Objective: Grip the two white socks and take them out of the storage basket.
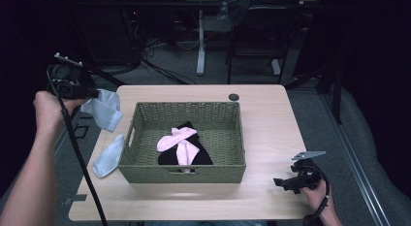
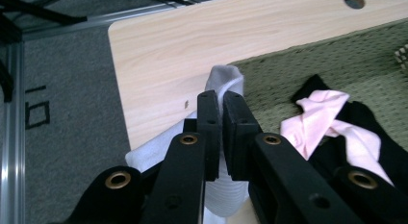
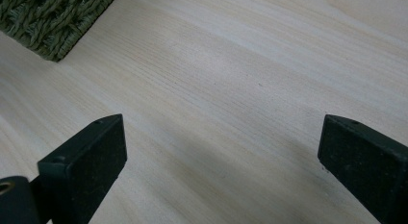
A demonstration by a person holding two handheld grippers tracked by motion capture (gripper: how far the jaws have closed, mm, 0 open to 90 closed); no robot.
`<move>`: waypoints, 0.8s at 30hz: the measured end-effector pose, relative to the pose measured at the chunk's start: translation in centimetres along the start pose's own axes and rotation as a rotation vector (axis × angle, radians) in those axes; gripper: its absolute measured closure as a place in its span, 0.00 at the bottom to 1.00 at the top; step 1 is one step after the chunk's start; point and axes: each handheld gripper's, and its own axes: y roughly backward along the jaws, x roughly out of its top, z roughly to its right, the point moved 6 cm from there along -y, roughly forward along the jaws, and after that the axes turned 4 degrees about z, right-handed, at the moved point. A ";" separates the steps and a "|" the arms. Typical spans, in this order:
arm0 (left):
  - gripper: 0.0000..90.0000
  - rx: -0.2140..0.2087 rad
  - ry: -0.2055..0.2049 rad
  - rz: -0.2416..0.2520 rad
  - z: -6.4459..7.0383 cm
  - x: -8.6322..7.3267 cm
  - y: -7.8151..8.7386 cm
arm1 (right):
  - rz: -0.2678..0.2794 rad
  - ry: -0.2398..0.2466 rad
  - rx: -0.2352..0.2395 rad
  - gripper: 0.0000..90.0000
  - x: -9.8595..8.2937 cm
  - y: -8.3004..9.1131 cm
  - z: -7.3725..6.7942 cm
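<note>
— Closely seen, what is pinched by the left gripper (image 2: 221,106)?
— A white sock (image 2: 225,80), clamped between nearly closed fingers, held up beside the basket (image 1: 140,120); from above a second white sock (image 1: 109,156) is seen below it.
— And the right gripper (image 3: 219,147)?
— Spread wide over bare table (image 3: 250,65), basket corner beyond its fingers; pink socks (image 1: 178,141) are seen inside.

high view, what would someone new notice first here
The green woven basket sits mid-table, with pink socks lying on a black garment inside it. Left of it, the left hand-held gripper holds a pale blue sock in the air beyond the table's left edge, jaws shut on it, while a second pale blue sock lies on the light wooden table beside the basket.
</note>
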 end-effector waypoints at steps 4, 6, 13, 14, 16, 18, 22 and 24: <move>0.97 0.012 0.016 -0.015 -0.9 -1.1 -0.9 | 0.000 0.000 0.001 0.03 0.0 0.0 0.0; 0.97 0.012 0.025 -0.019 -1.2 -1.7 -1.4 | -0.001 0.000 0.000 0.03 0.0 0.0 0.0; 0.97 0.013 0.037 -0.056 -1.7 -3.7 -3.6 | -0.004 -0.002 0.000 0.03 0.0 0.0 0.0; 0.97 0.011 0.037 -0.063 -1.7 -4.0 -4.0 | -0.003 -0.001 0.000 0.03 0.0 0.0 0.0; 0.97 0.007 0.041 -0.076 -1.7 -4.6 -4.7 | -0.001 0.000 0.000 0.03 0.0 0.0 0.0; 0.96 0.002 0.045 -0.087 -1.7 -5.2 -5.4 | -0.003 -0.001 0.000 0.03 0.0 0.0 0.0; 0.96 -0.006 0.056 -0.109 -1.6 -6.1 -6.9 | -0.002 0.001 0.000 0.03 0.0 0.0 0.0; 0.96 -0.007 0.059 -0.117 -1.5 -6.4 -7.6 | -0.002 0.001 0.000 0.03 0.0 0.0 0.0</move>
